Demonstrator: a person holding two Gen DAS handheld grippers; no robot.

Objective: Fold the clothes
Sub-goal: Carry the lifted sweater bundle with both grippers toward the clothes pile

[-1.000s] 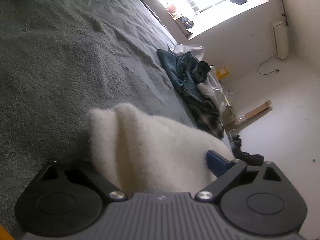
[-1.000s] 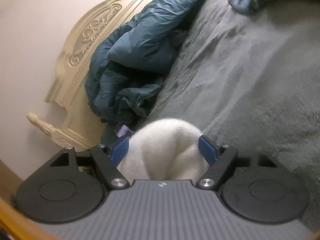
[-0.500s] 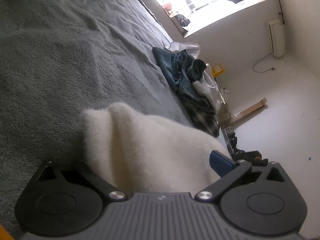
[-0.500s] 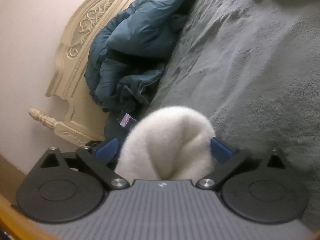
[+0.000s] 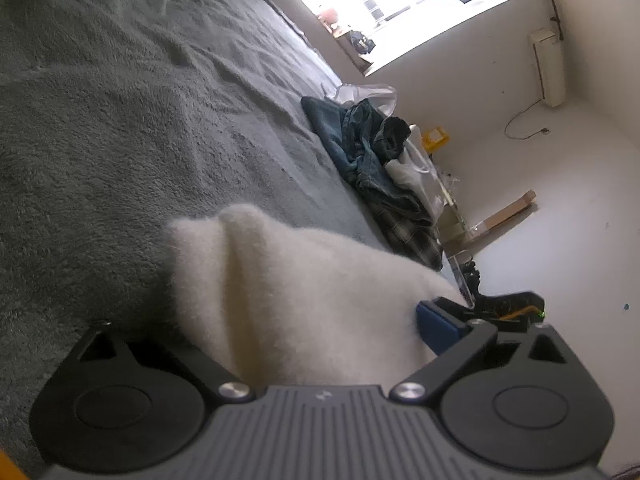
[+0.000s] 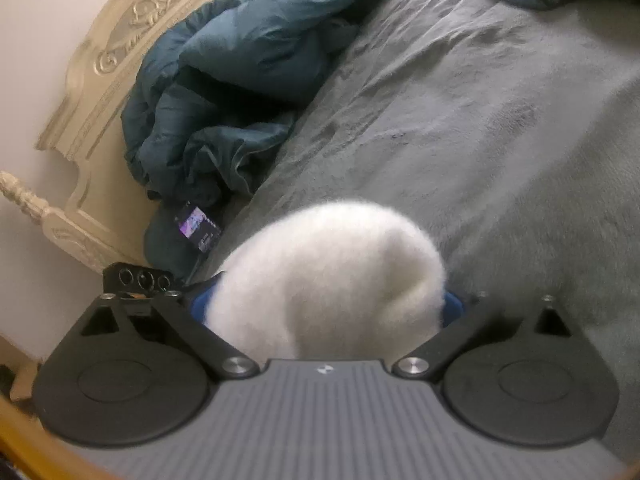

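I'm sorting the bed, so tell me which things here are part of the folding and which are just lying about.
In the job:
white fleece
left gripper
right gripper
grey blanket

Lying about:
jeans pile
teal duvet
headboard
phone
cardboard

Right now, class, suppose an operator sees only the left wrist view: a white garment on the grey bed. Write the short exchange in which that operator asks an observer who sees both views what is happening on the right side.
Operator: I only see my left side. What is my other hand doing?
Observer: The right gripper has the white garment between its jaws. They stand wide and have just been closing a little. I cannot tell whether they press on it.
Operator: What lies beyond it?
Observer: A teal duvet is bunched up against a carved cream headboard.
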